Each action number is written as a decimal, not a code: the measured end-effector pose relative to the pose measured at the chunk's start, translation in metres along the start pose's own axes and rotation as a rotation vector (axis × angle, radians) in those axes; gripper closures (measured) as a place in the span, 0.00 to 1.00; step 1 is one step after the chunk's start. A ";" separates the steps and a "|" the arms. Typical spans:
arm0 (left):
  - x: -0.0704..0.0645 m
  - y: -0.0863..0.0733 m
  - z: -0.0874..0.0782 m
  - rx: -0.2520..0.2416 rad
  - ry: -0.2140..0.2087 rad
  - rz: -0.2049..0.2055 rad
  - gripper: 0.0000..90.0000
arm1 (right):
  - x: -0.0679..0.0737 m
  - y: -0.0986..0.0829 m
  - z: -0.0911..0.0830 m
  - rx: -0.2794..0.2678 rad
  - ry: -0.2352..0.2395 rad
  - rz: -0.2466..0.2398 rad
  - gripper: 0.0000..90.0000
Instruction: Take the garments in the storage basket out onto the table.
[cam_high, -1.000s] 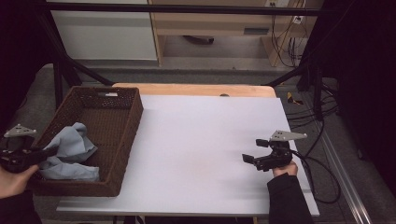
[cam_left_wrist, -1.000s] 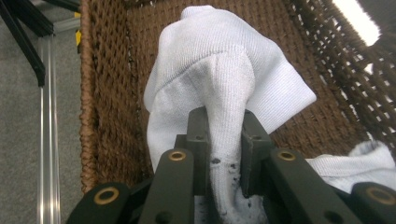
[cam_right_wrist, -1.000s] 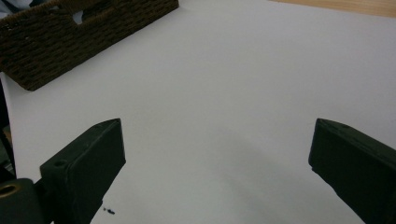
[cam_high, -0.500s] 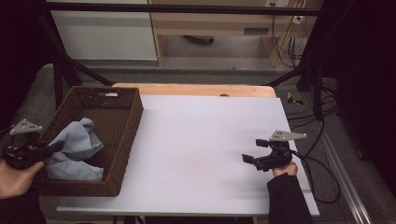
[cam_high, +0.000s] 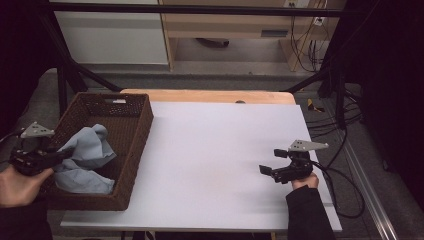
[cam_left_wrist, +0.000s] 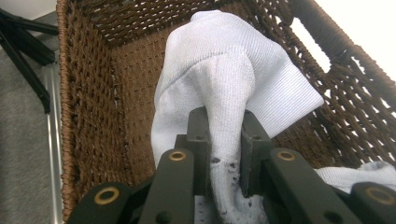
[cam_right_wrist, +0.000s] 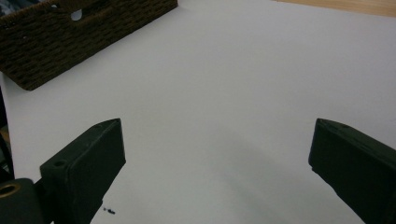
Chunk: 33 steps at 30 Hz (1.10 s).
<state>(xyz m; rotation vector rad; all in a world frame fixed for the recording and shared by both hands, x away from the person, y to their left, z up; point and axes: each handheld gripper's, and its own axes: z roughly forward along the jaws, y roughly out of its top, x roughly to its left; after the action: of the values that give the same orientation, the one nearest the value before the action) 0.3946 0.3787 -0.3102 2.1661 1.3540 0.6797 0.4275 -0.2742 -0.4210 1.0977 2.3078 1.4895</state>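
Left tongs (cam_left_wrist: 224, 140) drawn back, clamping cloth (cam_left_wrist: 224, 70), its lower folds basket-hidden (cam_high: 135, 145), right tongs (cam_right_wrist: 217, 163) apart.

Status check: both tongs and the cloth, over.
Left tongs shut on cloth, inside basket. Right tongs open, empty, over table. Nothing in the way.

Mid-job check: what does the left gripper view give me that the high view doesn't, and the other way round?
Left gripper view: up close, the left claw has its jaws pinched on a fold of the pale cloth, whose knit weave is plain to see, with the basket's woven inner wall behind it.

High view: the right claw held open over the bare white table, well apart from the basket, and the person's hands on both grippers.

Both: the cloth lying inside the basket, gripped by the left claw.
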 end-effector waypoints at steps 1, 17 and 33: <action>0.000 0.002 0.000 0.006 0.005 0.008 0.86 | 0.000 0.000 0.000 0.003 0.000 -0.001 0.05; 0.007 0.029 -0.009 0.005 -0.066 0.042 0.86 | 0.000 0.000 0.000 0.005 -0.001 0.004 0.05; 0.003 0.055 -0.018 -0.001 -0.055 0.093 0.86 | 0.000 0.000 0.000 0.001 -0.001 0.002 0.05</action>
<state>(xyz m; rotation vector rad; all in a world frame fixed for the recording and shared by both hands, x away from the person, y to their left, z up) 0.4210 0.3631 -0.2609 2.2414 1.2313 0.6499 0.4275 -0.2746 -0.4207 1.1017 2.3075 1.4880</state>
